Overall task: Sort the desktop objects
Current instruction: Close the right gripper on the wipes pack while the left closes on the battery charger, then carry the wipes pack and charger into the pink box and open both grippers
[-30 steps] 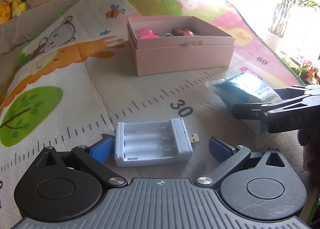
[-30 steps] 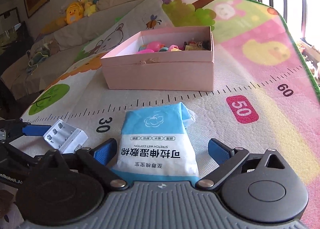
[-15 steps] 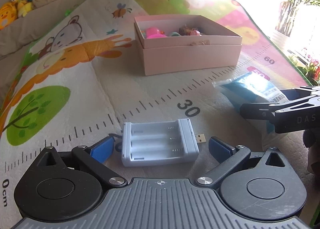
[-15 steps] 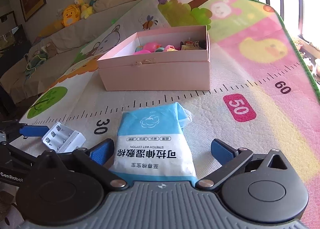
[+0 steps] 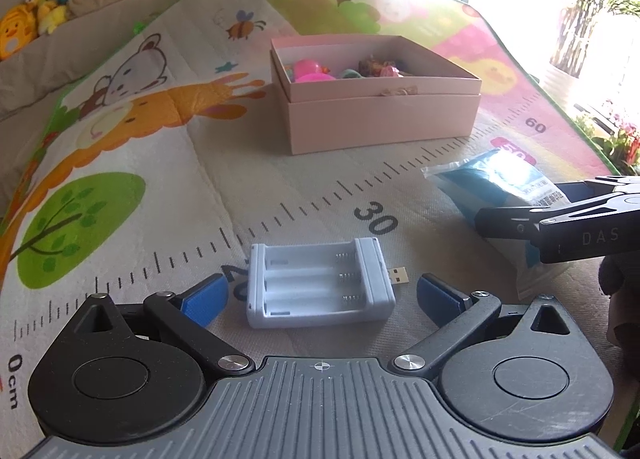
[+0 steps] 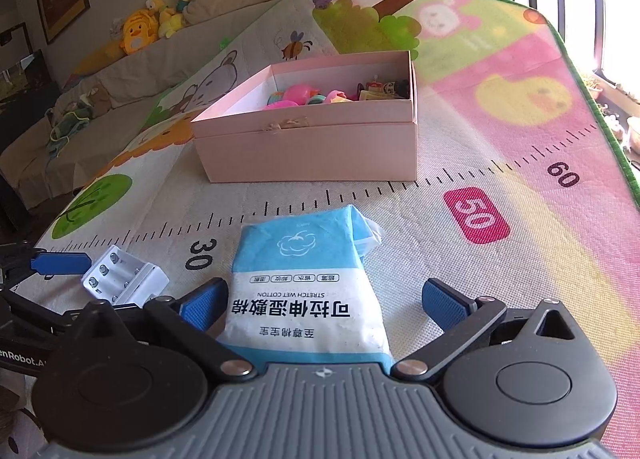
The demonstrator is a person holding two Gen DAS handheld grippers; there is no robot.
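Matt plastic battery holder (image 5: 320,283); glossy film cotton pack (image 6: 308,291); box (image 6: 312,143) probably card.

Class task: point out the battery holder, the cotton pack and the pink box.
battery holder (image 5: 320,283), left wrist view, middle slot.
cotton pack (image 6: 306,283), right wrist view, printed front.
pink box (image 6: 308,151), right wrist view, front wall.

A printed play mat (image 6: 500,291) with ruler markings carries all items. Pink box (image 6: 320,151) sits mid-mat. Nearer than the box lie a wet cotton pack (image 6: 308,279) and, to its left, a white battery holder (image 5: 320,283).
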